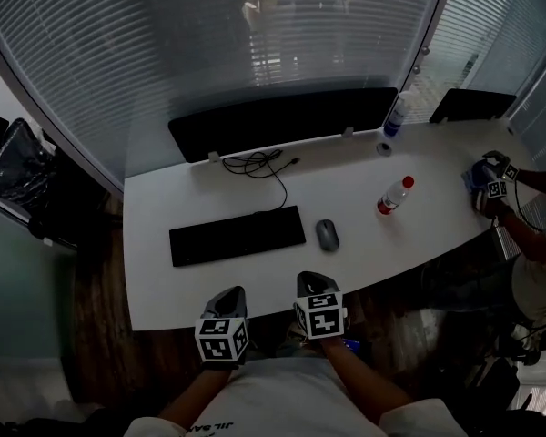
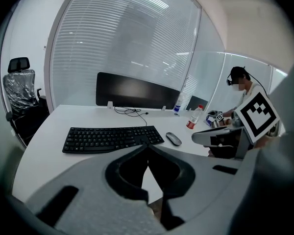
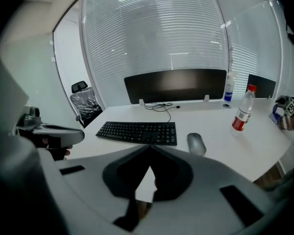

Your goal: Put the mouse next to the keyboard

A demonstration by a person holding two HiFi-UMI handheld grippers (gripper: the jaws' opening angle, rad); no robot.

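Observation:
A grey mouse (image 1: 328,235) lies on the white table (image 1: 164,299), just right of a black keyboard (image 1: 237,235); a small gap separates them. The two also show in the left gripper view, mouse (image 2: 174,139) and keyboard (image 2: 110,138), and in the right gripper view, mouse (image 3: 196,143) and keyboard (image 3: 139,132). My left gripper (image 1: 229,295) and right gripper (image 1: 314,281) hang side by side over the table's near edge, short of both objects. The left gripper (image 2: 148,146) is shut with nothing in it. The right gripper (image 3: 149,147) is likewise shut and holds nothing.
A black monitor (image 1: 282,121) stands at the back with a cable (image 1: 259,164) in front of it. A red-capped water bottle (image 1: 393,196) stands right of the mouse, a spray bottle (image 1: 397,115) farther back. Another person's grippers (image 1: 493,180) work at the right end. An office chair (image 1: 18,167) stands left.

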